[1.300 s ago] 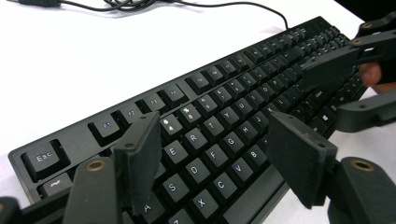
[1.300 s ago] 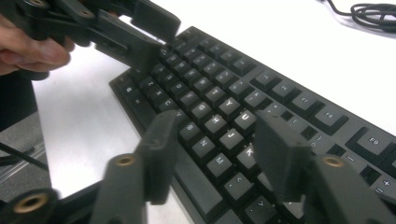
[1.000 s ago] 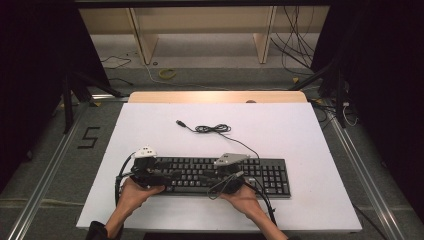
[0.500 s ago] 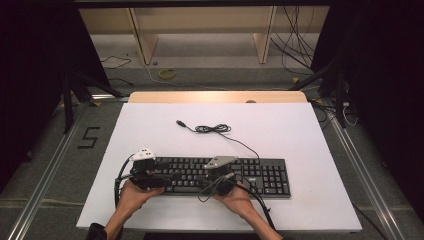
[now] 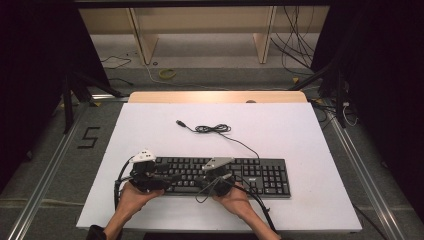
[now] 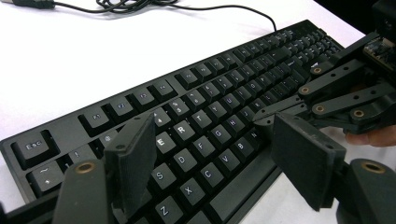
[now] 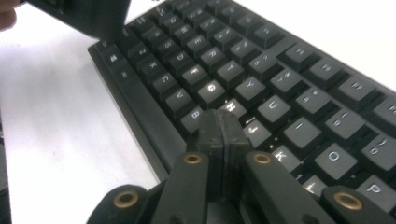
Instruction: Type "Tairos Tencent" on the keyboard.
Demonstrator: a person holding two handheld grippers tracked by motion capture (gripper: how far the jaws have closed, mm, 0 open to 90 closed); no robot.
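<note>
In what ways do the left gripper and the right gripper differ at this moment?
The left gripper has its fingers spread open over the left letter keys of the keyboard; the right gripper has its fingers pressed together, with nothing between, above the middle keys. Both are hand-held, black, and low over the same keyboard.

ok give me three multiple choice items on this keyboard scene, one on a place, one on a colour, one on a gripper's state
1. Where does the loose cable lie?
A. on the table beyond the keyboard
B. across the keys
C. on the floor

2. What colour is the keyboard?
A. white
B. black
C. grey

3. How do the right gripper jaws stand?
A. wide open
B. shut on the cable
C. shut with nothing between them

Answers:
1 A, its coil rests on the white table past the keyboard's far edge.
2 B, case and keys are black with pale letters.
3 C, in the right gripper view the two pads meet above the keys near the letter row.
</note>
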